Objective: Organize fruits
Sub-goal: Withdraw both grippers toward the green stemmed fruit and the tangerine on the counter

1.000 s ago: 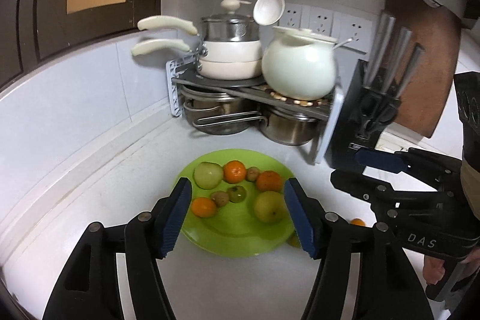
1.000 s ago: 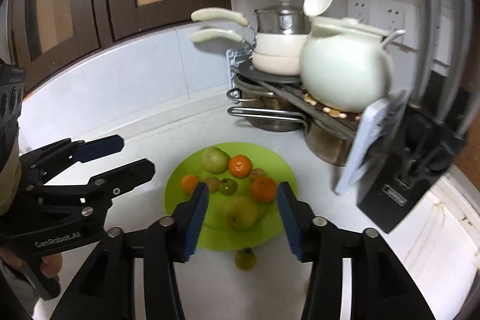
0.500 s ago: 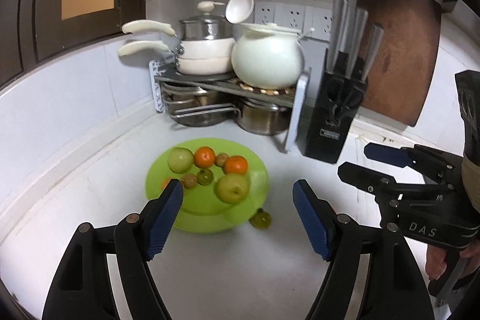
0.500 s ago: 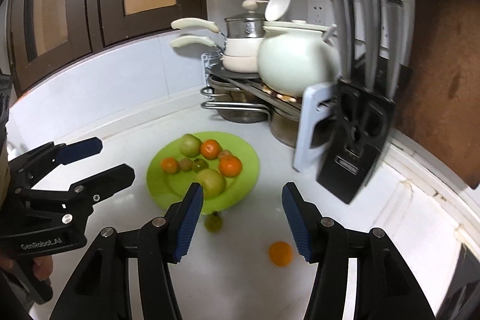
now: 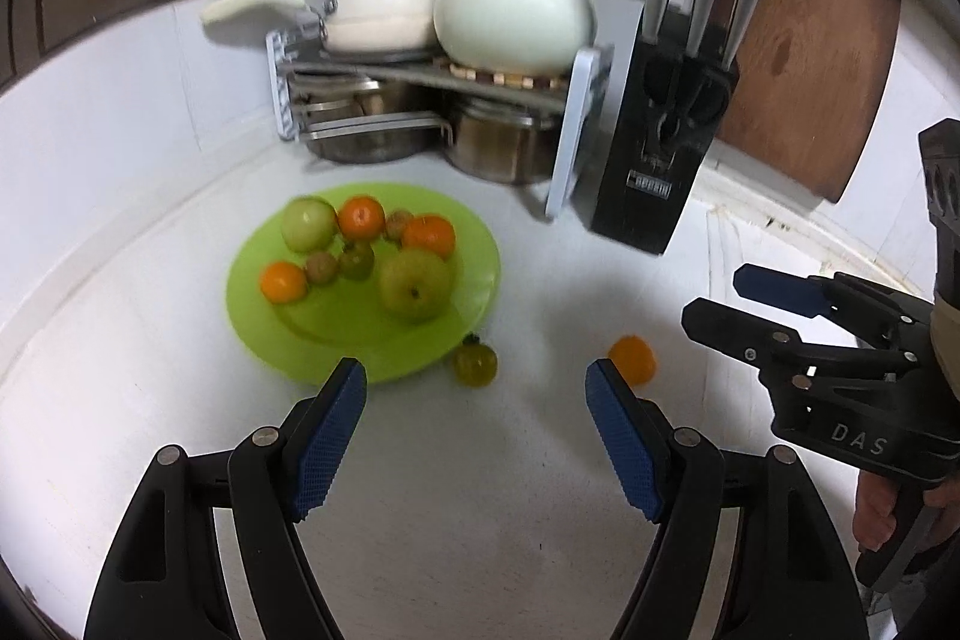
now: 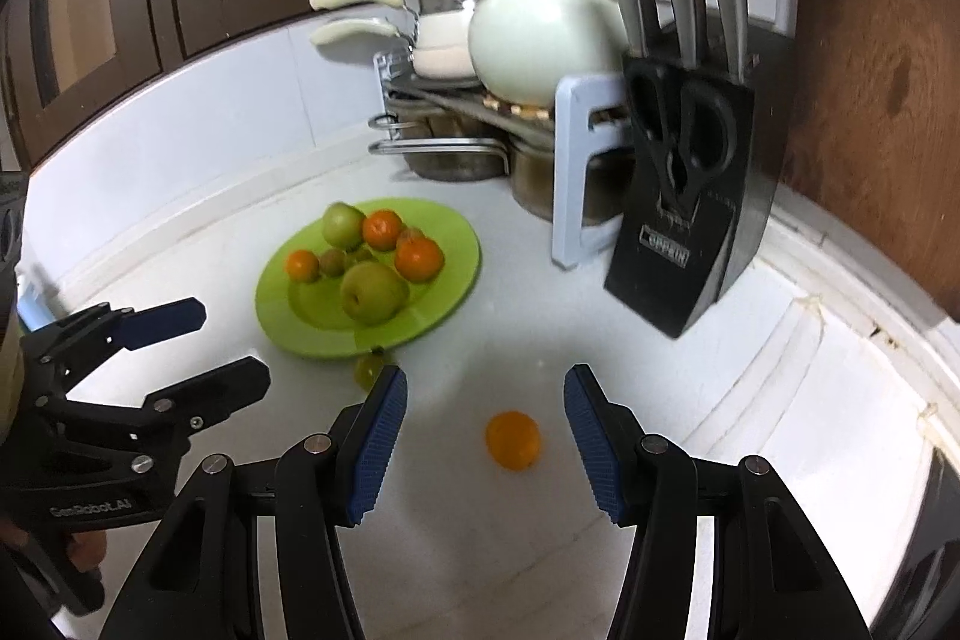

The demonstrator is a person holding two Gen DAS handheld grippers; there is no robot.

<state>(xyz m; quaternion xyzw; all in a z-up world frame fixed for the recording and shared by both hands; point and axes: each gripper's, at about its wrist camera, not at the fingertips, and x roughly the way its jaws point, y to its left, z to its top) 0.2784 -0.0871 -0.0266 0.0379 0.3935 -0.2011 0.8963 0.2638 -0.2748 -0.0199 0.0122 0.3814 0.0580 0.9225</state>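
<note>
A green plate (image 5: pixel 336 334) (image 6: pixel 444 274) on the white counter holds two green apples, three oranges and some small fruits. A small green fruit (image 5: pixel 475 365) (image 6: pixel 368 369) lies on the counter at the plate's near edge. A loose orange (image 5: pixel 632 359) (image 6: pixel 513 440) lies on the counter to its right. My left gripper (image 5: pixel 477 394) is open and empty, with the green fruit just beyond its fingertips. My right gripper (image 6: pixel 485 397) is open and empty, with the loose orange between and just below its fingertips.
A pot rack (image 5: pixel 420 100) with a white pot and pans stands at the back. A black knife block (image 5: pixel 666 148) (image 6: pixel 690 196) stands right of it. A wooden cutting board (image 5: pixel 816 52) leans on the wall.
Both grippers pulled back from the plate and turned right. The green fruit and the loose orange came into view on the counter. Both stay open.
</note>
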